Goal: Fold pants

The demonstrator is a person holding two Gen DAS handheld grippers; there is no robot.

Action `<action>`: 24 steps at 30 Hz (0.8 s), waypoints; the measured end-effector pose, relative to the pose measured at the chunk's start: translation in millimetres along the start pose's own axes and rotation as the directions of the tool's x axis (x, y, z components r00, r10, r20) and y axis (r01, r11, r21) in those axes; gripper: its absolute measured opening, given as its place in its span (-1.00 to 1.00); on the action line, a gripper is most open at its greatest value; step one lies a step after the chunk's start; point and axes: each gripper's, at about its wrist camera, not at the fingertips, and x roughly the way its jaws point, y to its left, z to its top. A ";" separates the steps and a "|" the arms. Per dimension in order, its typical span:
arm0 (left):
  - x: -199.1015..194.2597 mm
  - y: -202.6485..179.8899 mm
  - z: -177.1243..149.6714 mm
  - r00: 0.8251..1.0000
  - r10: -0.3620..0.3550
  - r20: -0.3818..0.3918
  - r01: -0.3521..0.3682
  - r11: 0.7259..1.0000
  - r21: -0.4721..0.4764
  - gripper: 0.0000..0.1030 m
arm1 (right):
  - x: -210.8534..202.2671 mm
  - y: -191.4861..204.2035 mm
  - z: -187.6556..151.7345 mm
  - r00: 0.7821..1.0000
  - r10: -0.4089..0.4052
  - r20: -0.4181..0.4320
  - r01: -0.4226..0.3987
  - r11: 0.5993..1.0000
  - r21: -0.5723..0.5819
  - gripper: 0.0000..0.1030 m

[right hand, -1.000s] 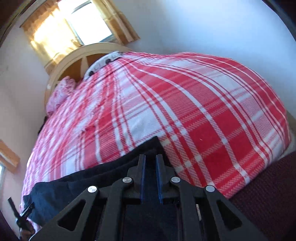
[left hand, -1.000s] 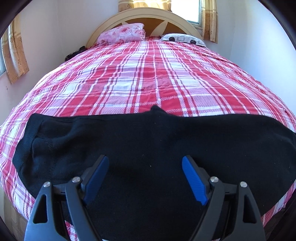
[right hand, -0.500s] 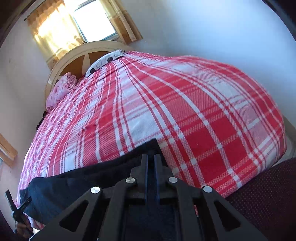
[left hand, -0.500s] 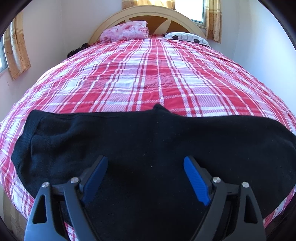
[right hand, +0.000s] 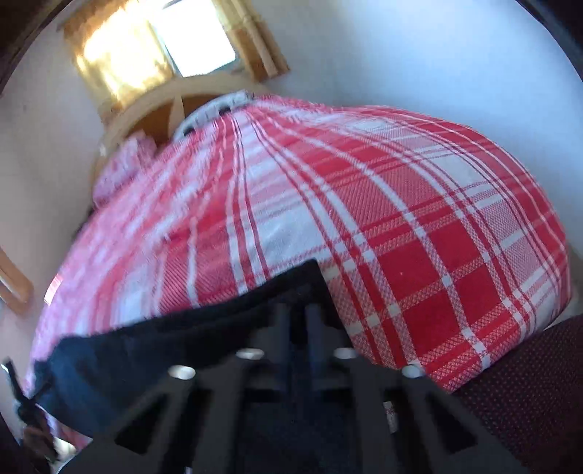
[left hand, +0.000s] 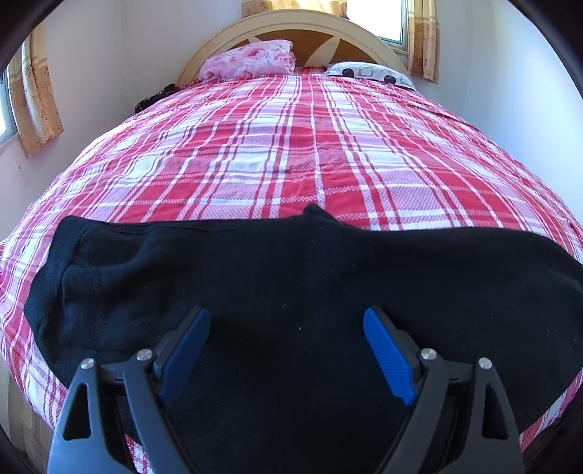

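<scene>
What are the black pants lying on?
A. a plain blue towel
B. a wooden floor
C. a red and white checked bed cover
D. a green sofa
C: the black pants are spread flat across the near end of a bed cover in red and white checks.

Two fisheye views close over the bed's (left hand: pixel 328 153) foot, facing headboard (left hand: pixel 291 25); shared plaid cover.
</scene>
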 end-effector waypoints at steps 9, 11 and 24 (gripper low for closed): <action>0.8 0.5 0.5 1.000 0.003 -0.004 -0.003 1.000 -0.007 0.75 | -21.0 -7.8 11.8 0.991 0.019 0.133 -0.026 0.998 0.048 -0.91; 0.6 0.5 0.5 1.000 0.005 -0.004 -0.005 1.000 -0.008 0.75 | -8.3 -12.9 12.1 0.994 0.033 0.104 -0.041 0.997 0.070 -0.90; 2.1 1.9 1.6 1.000 0.001 -0.006 -0.001 1.000 -0.015 0.75 | -29.9 -70.2 -13.0 0.982 0.147 0.115 -0.173 0.947 0.272 0.26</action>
